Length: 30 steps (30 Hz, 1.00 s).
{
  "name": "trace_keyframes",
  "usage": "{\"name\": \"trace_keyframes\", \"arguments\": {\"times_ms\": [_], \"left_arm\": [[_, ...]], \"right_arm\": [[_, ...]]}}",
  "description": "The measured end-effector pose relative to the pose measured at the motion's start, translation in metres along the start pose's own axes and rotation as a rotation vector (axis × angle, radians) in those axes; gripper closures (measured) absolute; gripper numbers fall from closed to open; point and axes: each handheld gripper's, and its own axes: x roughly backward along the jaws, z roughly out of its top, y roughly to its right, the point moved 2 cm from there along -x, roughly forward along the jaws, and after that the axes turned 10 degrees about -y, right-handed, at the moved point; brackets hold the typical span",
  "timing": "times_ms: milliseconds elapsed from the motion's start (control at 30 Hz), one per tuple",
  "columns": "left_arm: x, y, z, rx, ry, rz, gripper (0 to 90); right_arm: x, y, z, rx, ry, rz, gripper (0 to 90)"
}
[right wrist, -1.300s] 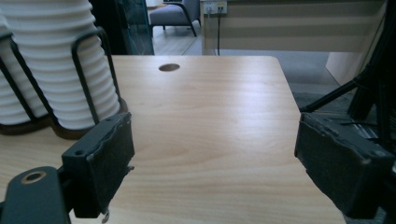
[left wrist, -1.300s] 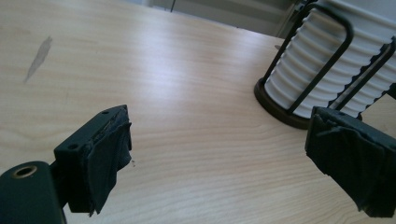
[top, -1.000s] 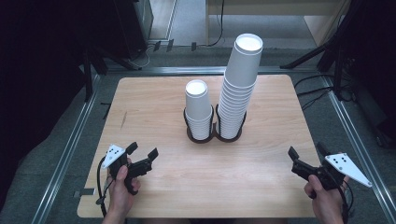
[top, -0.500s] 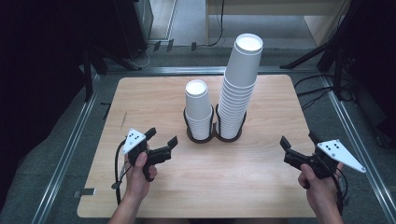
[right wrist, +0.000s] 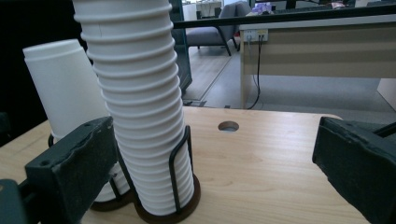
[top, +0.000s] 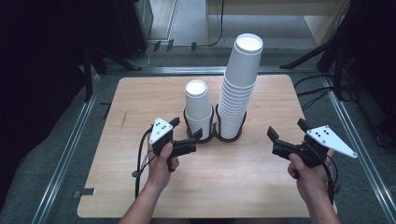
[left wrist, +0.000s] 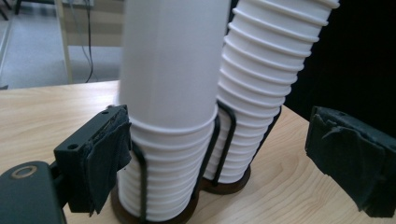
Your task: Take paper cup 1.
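Two stacks of white paper cups stand in black wire holders at the table's middle: a short stack (top: 198, 103) (left wrist: 168, 93) (right wrist: 60, 88) and, to its right, a tall stack (top: 240, 79) (left wrist: 266, 70) (right wrist: 135, 93). My left gripper (top: 187, 129) (left wrist: 224, 154) is open just in front of the short stack's holder, close to it, pads not pressing on anything. My right gripper (top: 286, 129) (right wrist: 217, 172) hovers right of the tall stack, well apart from it. Its jaws have just been opening and stand wide with nothing between them.
The wooden table (top: 140, 93) has a round hole (right wrist: 228, 126) behind the stacks. Metal rails (top: 70, 149) run along the floor on both sides. Black cables trail from both grippers toward the table's near edge.
Both hands have risen and moved in toward the cup stacks, the left one rightward up to the short stack's holder. The right gripper's jaws have spread wider.
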Motion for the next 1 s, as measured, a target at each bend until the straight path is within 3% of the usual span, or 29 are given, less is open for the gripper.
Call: {"name": "trace_keyframes", "arguments": {"times_ms": [367,600,1000], "left_arm": [[-0.019,0.02,0.014,-0.021,0.018,-0.014,7.3],[-0.033,0.03,0.018,-0.044,0.003,0.003,7.3],[-0.057,0.055,0.027,-0.103,0.003,0.0,7.3]], "right_arm": [[-0.007,-0.018,0.03,0.011,0.021,0.029,0.2],[-0.008,-0.025,0.052,0.011,0.045,0.036,0.2],[-0.018,-0.038,0.075,0.045,0.06,0.044,0.2]]}}
